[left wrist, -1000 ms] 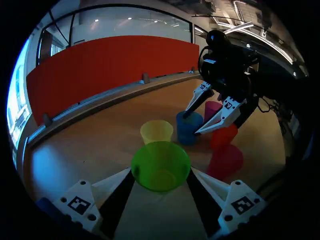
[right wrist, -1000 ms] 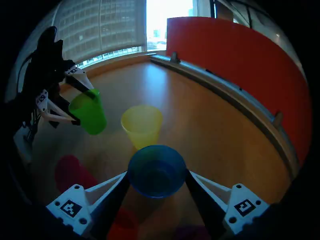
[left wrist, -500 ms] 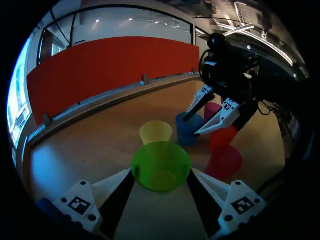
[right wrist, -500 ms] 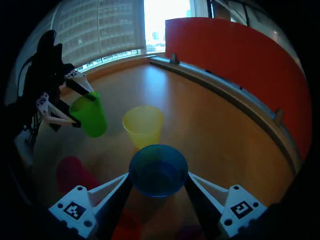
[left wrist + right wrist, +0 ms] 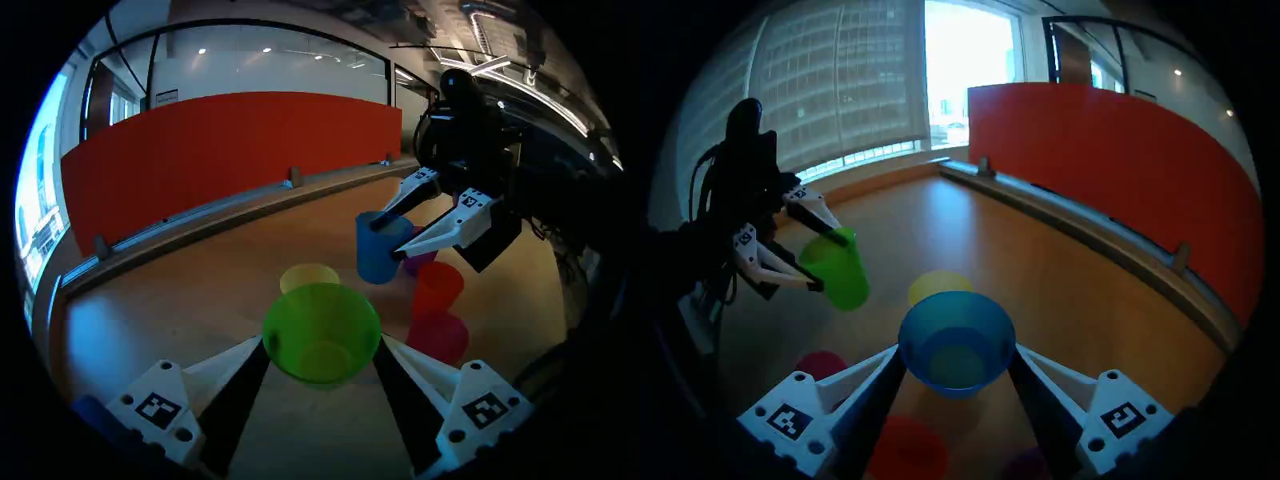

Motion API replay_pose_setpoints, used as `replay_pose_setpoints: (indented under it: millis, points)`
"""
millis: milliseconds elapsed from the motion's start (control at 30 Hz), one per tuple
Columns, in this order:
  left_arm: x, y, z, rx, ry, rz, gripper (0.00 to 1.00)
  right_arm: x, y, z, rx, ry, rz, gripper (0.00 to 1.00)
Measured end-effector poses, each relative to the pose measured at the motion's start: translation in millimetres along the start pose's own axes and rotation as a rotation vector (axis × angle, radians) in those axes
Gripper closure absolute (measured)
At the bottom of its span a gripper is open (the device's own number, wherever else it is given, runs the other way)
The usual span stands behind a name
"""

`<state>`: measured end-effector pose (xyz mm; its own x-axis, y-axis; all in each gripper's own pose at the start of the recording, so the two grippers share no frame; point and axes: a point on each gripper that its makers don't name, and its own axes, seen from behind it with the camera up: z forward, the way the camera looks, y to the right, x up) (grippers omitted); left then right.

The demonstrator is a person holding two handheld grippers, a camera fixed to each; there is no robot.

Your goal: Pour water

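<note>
My left gripper (image 5: pixel 322 352) is shut on a green cup (image 5: pixel 322 331), held above the wooden table (image 5: pixel 184 288). The right gripper (image 5: pixel 957 362) is shut on a blue cup (image 5: pixel 957 342), also lifted off the table. In the left gripper view the blue cup (image 5: pixel 378 246) hangs at the upper right between the right gripper's fingers (image 5: pixel 444 232). In the right gripper view the green cup (image 5: pixel 837 269) shows at the left, tilted, in the left gripper (image 5: pixel 808 248). A yellow cup (image 5: pixel 308 277) stands on the table beyond the green one; the yellow cup (image 5: pixel 938 282) lies just past the blue cup.
An orange cup (image 5: pixel 436 286), a red cup (image 5: pixel 436 336) and a purple cup (image 5: pixel 418 261) stand on the table under the blue one. A red wall panel (image 5: pixel 224 152) and a rail run along the table's far edge. Windows (image 5: pixel 848 88) are behind the left gripper.
Both cups have risen off the table: the blue cup went up, clear of the cups beside it, and the green cup rose too. The yellow cup now sits lower and smaller in both views.
</note>
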<state>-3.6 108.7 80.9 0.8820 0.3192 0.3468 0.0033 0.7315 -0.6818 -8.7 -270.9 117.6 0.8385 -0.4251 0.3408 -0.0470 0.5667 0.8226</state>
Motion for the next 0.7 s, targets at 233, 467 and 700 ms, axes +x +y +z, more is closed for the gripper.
replay_pose_setpoints:
  millis: [233, 467, 700]
  points:
    - [18, 12.8, -10.4, -0.001, 0.042, -0.003, 0.14, 33, -8, -25.1, -0.012, 0.111, 0.004, 0.11]
    - [33, 21.7, -19.7, 0.006, 0.075, -0.001, 0.14, 58, -17, -45.9, -0.019, 0.209, -0.018, 0.11]
    - [46, 28.5, -26.2, 0.008, 0.104, -0.004, 0.14, 79, -21, -63.9, -0.036, 0.304, -0.047, 0.11]
